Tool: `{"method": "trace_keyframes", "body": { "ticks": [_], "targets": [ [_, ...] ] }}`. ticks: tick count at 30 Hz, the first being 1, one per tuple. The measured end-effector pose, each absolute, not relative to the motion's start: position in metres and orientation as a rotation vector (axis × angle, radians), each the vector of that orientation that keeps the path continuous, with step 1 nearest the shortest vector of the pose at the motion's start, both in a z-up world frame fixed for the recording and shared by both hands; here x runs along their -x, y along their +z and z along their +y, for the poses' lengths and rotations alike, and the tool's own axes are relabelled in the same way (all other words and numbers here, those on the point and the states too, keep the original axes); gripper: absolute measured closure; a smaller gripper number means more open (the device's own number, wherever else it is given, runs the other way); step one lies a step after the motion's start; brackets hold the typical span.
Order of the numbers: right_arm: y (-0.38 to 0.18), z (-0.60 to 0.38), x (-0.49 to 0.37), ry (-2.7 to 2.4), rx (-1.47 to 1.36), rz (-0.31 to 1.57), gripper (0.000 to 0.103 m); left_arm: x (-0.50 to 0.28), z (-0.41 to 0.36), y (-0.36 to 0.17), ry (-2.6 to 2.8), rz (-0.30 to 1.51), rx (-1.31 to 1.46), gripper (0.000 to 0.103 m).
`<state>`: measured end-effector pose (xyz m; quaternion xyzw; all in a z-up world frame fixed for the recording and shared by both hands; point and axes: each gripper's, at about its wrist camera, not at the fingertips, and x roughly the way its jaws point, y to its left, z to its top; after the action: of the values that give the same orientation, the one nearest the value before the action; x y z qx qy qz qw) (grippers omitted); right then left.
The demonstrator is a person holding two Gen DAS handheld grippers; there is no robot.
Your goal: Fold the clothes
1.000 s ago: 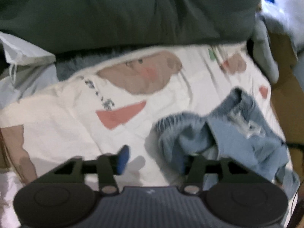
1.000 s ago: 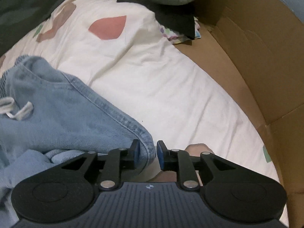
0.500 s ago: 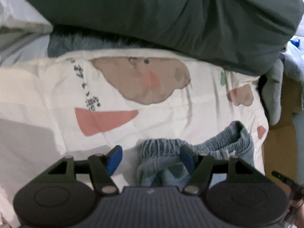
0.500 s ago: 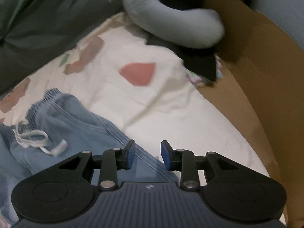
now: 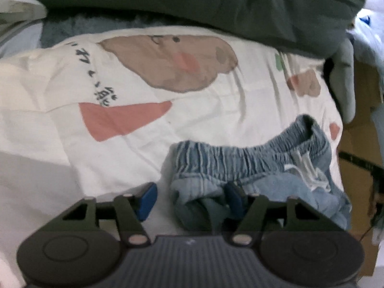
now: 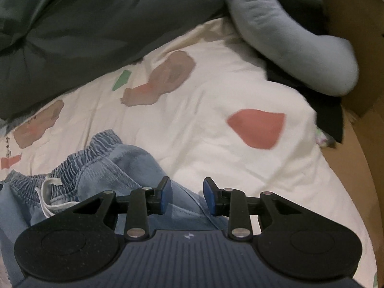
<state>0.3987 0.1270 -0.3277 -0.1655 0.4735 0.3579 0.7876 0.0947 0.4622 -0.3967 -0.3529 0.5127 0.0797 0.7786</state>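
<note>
I hold both grippers tilted steeply down over a cream bedsheet printed with brown bears and pink shapes (image 5: pixel 216 110), where a pair of light blue denim shorts with a gathered elastic waistband and white drawstring (image 5: pixel 252 160) lies crumpled toward the sheet's right edge. My left gripper (image 5: pixel 190 198) hangs low over the near left end of the shorts; its jaws stand wide and have just been closing a little, with a bunched corner of the denim lying between them. The right-hand blue pad (image 5: pixel 234 196) sits against or just in the folds, while the left pad stands clear over bare sheet, so nothing is pinched. My right gripper (image 6: pixel 186 195) hovers above the other side of the shorts, its jaws partly apart with a clear gap; blue denim shows below that gap, but the pads press on nothing. In the right wrist view the waistband curls up to the left of my fingers. A dark green duvet (image 6: pixel 84 28) is heaped along the far side of the sheet, a pale grey plush cushion (image 6: pixel 288 36) curves beside it, and brown cardboard (image 6: pixel 355 19) lines the right edge.
</note>
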Motion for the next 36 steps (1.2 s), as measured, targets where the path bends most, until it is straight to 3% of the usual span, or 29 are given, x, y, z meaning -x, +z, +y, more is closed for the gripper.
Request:
{"method": "trace_keyframes", "body": {
  "ticks": [5,9,18,20,27,36],
  "targets": [
    [-0.337,0.147,-0.418,0.791,0.307,1.029,0.066,-0.099,0.459,-0.397,0.159,1.116,0.723,0.040],
    [-0.344,0.167,-0.422,0.845,0.306,1.042,0.066,-0.092,0.471,-0.392,0.133,1.080,0.795,0.047],
    [-0.366,0.192,-0.403,0.926,0.485,1.035,0.066,-0.091,0.479,-0.405,0.159,1.001,0.988,0.044],
    [-0.367,0.193,-0.400,0.946,0.514,1.036,0.066,-0.093,0.477,-0.408,0.165,1.007,0.984,0.047],
    [-0.354,0.182,-0.415,0.989,0.502,1.045,0.066,-0.090,0.472,-0.402,0.153,1.029,0.902,0.073],
    [-0.365,0.196,-0.425,0.979,0.382,1.078,0.066,-0.082,0.461,-0.383,0.101,1.042,0.787,0.075]
  ]
}}
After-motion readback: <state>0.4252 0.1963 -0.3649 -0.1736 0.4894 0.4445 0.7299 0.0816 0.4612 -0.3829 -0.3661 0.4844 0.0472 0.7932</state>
